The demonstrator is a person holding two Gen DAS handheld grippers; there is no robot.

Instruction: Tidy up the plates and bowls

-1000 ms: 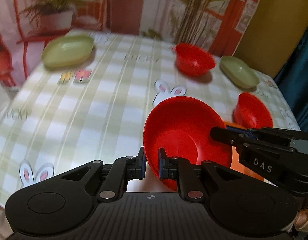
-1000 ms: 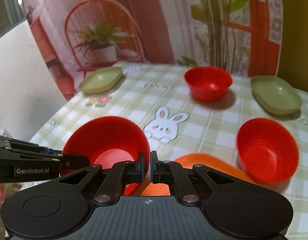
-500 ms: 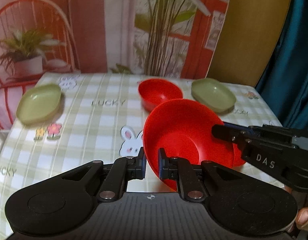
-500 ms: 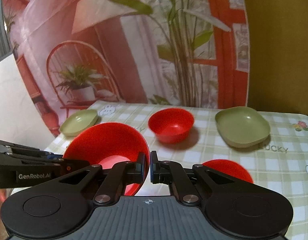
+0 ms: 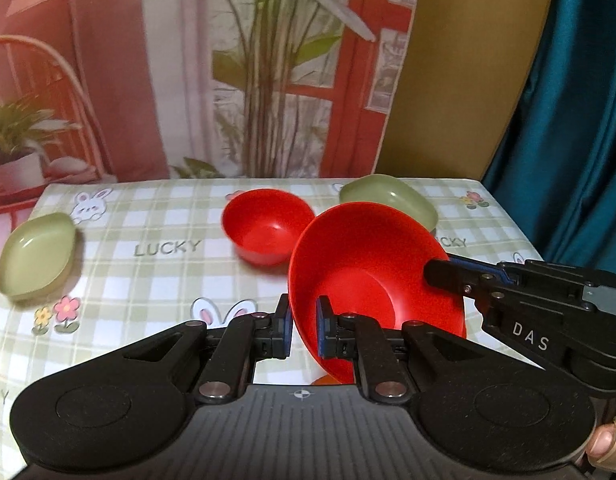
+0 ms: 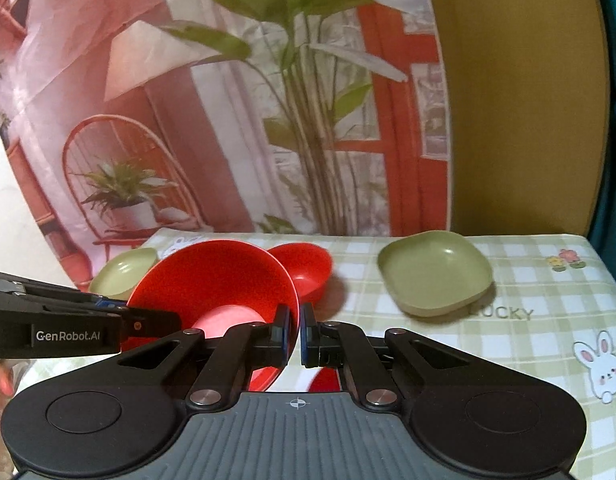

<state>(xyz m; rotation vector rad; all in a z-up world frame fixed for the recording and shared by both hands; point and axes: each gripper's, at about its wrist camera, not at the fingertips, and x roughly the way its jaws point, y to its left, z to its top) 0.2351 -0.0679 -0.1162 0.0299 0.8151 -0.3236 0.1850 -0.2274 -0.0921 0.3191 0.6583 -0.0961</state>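
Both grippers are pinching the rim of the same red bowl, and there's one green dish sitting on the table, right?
Not quite: two green dishes sit on the table, one far left and one far right, per the left wrist view. Both the left gripper and right gripper do pinch the red bowl.

Held bowl (image 5: 372,276) — bright red, plain inside and out; a paler red patch shows at its bottom in the right wrist view.
Second bowl (image 5: 268,226) on the table: same red, unpatterned.
Two dishes, one at the left edge (image 5: 36,258) and one at the back right (image 6: 434,272) — muted sage green, no pattern.
Tablecloth (image 5: 156,272): pale green and white check, printed with white rabbits with pink ears, small pink and yellow flowers, and grey "LUCKY" lettering.
Left gripper (image 5: 302,330) and right gripper (image 6: 295,334): black bodies, blue pads; white lettering on each.
Backdrop (image 6: 268,120): printed red window frames, green plants, pink wall.
Curtain (image 5: 568,100): teal.
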